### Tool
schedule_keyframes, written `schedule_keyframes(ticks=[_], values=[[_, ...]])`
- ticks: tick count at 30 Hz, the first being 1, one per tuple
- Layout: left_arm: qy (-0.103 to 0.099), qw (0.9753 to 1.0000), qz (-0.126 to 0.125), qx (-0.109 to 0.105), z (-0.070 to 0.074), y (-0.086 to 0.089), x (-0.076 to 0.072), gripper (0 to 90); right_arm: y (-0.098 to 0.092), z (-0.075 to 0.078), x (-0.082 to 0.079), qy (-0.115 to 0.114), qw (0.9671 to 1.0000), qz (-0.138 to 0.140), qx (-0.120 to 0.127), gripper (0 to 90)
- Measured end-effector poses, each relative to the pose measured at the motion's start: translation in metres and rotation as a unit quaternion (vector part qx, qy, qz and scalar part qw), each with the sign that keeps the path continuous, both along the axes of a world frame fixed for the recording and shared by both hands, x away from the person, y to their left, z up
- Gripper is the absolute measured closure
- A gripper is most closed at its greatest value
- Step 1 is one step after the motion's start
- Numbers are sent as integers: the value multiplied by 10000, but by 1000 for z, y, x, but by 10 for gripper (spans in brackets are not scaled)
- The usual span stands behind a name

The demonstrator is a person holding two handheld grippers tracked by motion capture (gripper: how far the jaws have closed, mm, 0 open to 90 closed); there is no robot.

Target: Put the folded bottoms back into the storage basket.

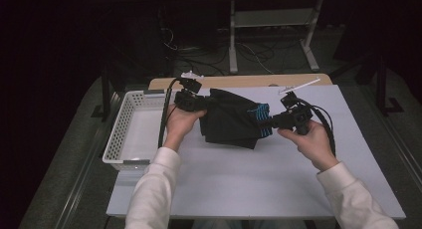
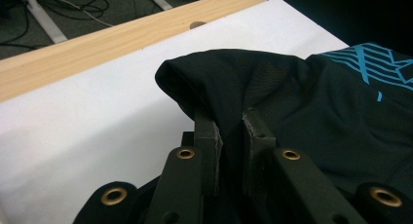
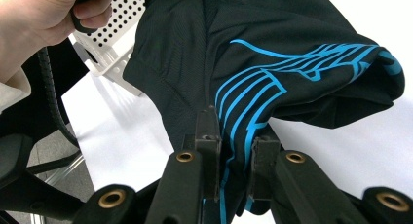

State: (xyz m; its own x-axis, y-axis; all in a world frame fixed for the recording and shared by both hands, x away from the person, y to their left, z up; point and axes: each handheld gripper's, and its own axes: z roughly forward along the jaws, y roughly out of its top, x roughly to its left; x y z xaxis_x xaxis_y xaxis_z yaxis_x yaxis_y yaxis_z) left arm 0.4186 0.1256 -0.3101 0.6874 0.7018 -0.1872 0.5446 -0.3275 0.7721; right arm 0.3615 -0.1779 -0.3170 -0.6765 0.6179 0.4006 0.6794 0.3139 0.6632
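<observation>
A black garment [image 1: 230, 120] with a blue striped print [image 1: 261, 118] is held up between both hands over the white table top [image 1: 259, 174]. My left gripper [image 1: 201, 103] is shut on its left edge; in the left gripper view the black cloth [image 2: 272, 92] bunches between the jaws of this gripper [image 2: 233, 129]. My right gripper [image 1: 271, 122] is shut on the right edge, at the print. In the right gripper view the blue lines [image 3: 272, 73] run down between the jaws of that gripper [image 3: 234, 136].
A white perforated basket [image 1: 119, 132] stands at the table's left edge, beside the left hand. A bare wooden strip [image 1: 249, 80] runs along the far edge. Cables and a metal frame [image 1: 271, 20] lie on the dark floor beyond.
</observation>
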Motion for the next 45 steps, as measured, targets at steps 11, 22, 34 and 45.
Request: schedule_keyframes(ticks=[11,22,34,45], values=[[-112,9999,31,30,22,8,-2,791,6,19,1,-112,9999,55,20,777],[-123,9998,125,2,32,23,-4,791,20,30,5,-169,9998,119,-6,777],[-180,9995,248,-5,48,46,-8,791,42,44,9,-241,9994,242,-35,778],[-222,9989,397,-56,60,72,-13,791,67,57,11,-326,9987,390,-54,778]])
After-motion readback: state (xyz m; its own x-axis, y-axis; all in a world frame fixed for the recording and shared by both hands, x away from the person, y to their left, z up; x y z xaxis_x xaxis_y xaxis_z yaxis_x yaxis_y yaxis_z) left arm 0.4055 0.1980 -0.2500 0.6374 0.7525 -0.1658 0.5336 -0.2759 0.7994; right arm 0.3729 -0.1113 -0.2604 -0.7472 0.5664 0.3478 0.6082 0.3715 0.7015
